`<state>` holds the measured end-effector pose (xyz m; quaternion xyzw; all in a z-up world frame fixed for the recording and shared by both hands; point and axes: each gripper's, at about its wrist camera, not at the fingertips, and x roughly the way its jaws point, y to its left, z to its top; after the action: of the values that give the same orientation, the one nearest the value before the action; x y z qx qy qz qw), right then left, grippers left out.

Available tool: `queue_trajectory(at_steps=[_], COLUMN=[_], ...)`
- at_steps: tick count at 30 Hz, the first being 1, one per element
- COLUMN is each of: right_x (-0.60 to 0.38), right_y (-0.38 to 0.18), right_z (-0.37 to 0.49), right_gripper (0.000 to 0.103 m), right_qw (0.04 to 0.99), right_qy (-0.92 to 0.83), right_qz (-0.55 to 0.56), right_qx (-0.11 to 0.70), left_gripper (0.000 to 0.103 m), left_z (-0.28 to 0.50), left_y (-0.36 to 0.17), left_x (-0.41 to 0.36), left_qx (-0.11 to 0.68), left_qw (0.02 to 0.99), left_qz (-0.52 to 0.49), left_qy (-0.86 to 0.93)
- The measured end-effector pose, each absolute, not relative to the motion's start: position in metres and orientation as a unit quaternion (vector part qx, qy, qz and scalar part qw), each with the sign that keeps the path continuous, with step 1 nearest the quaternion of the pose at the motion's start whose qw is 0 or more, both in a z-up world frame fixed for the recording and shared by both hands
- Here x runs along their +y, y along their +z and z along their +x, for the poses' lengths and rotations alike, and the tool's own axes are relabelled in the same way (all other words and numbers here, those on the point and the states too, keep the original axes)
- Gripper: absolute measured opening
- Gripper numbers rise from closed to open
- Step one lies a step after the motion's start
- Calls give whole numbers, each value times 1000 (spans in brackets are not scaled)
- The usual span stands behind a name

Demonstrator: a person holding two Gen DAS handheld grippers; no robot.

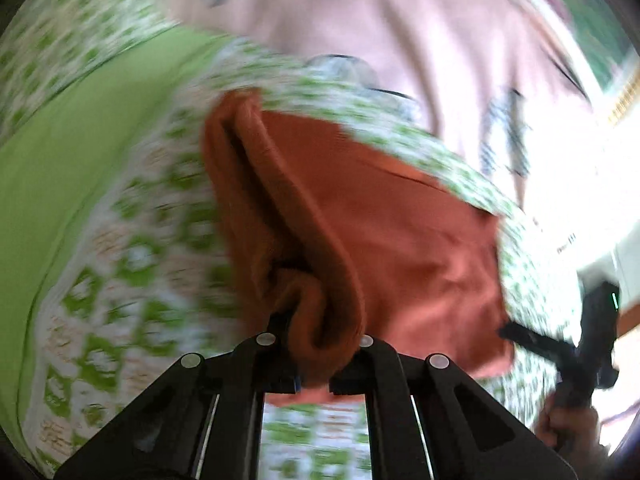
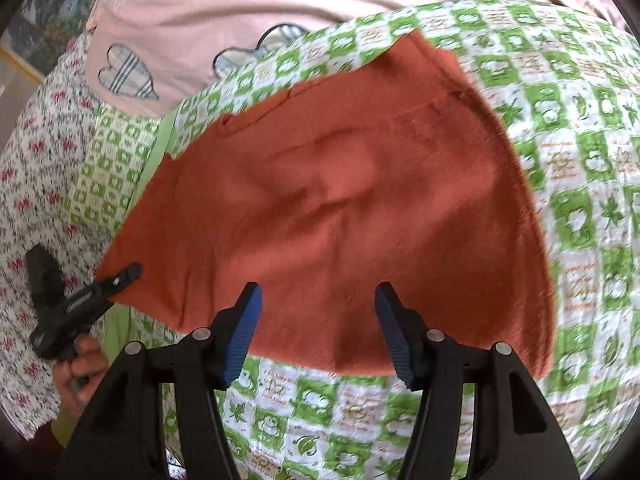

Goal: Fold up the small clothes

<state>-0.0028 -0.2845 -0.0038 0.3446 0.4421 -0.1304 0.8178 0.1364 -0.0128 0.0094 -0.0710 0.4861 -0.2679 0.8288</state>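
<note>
We see the rust-orange cloth (image 2: 340, 208) spread mid-frame on the green-checked sheet (image 2: 580, 160). Left gripper (image 1: 314, 364) pinches its bunched edge; right gripper (image 2: 318, 328) jaws stand spread, empty.

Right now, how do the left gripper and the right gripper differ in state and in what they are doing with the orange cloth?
The left gripper is shut on a bunched corner of the orange cloth; the right gripper stands open with nothing between its blue pads. The left lifts its corner into a fold; the right hovers over the cloth's near edge. Both point down at it.
</note>
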Motion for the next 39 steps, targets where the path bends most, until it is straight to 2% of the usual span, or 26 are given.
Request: queue_trajectory(at_steps=[4, 8, 9, 12, 17, 23, 24, 25, 26, 27, 32, 39], right_x=[-305, -314, -314, -307, -287, -243, -236, -229, -223, -223, -247, -321], right_y=[2, 2, 0, -14, -31, -27, -26, -26, -26, -25, 6, 49], right_z=[0, 21, 30, 65, 139, 227, 236, 244, 250, 251, 211, 117], right_gripper=[60, 60, 61, 72, 73, 73, 70, 53, 41, 19, 15, 15], right_qw=[819, 818, 816, 806, 790, 803, 806, 807, 806, 807, 821, 851], right_qy=[-131, -101, -87, -45, 27, 64, 63, 59, 56, 55, 56, -5], right_qz=[363, 376, 378, 383, 394, 329, 310, 289, 270, 266, 291, 269], right_qx=[424, 423, 428, 450, 468, 492, 501, 512, 524, 525, 488, 452], left_gripper=[6, 6, 6, 5, 5, 5, 5, 5, 5, 5, 5, 5], left_z=[112, 107, 107, 107, 106, 104, 105, 104, 105, 106, 100, 62], left_y=[12, -19, -24, -28, -21, -18, -17, -15, -13, -11, 7, 21], left_x=[-73, -106, -107, -100, -85, -70, -67, -64, -61, -59, -68, -143], left_qx=[473, 498, 501, 500, 502, 503, 503, 502, 500, 500, 494, 477], left_qw=[816, 794, 792, 790, 789, 791, 792, 794, 796, 796, 782, 739], left_qz=[-9, 32, 35, 36, 30, 16, 15, 15, 15, 12, 1, 28], left_qy=[-333, -347, -347, -352, -352, -348, -346, -343, -341, -341, -379, -475])
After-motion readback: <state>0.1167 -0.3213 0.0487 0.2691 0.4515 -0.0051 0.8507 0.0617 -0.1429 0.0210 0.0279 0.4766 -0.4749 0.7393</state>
